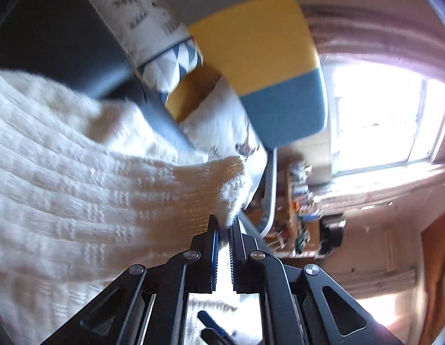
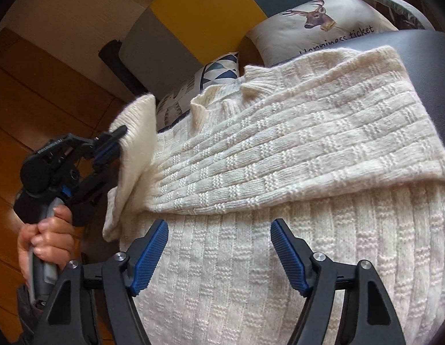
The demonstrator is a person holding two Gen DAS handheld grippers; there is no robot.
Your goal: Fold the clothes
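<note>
A cream knitted sweater (image 2: 280, 155) lies spread on a dark seat, one part folded across its body. My left gripper (image 1: 224, 230) is shut on the ribbed cuff of a sleeve (image 1: 231, 189) and holds it lifted; the right wrist view shows that gripper (image 2: 119, 143) at the left, in a person's hand (image 2: 47, 235), with the sleeve (image 2: 133, 155) hanging from it. My right gripper (image 2: 219, 230) hovers over the sweater's lower body with its blue pads (image 2: 150, 258) wide apart and nothing pinched between them.
Cushions lean behind the sweater: one with a deer print (image 2: 317, 26) and one with blue triangles (image 2: 219, 69). A grey, yellow and teal backrest (image 1: 260, 57) rises behind. Wooden floor (image 2: 35, 86) lies to the left. A bright window (image 1: 386, 120) and cluttered shelf (image 1: 300, 201) stand beyond.
</note>
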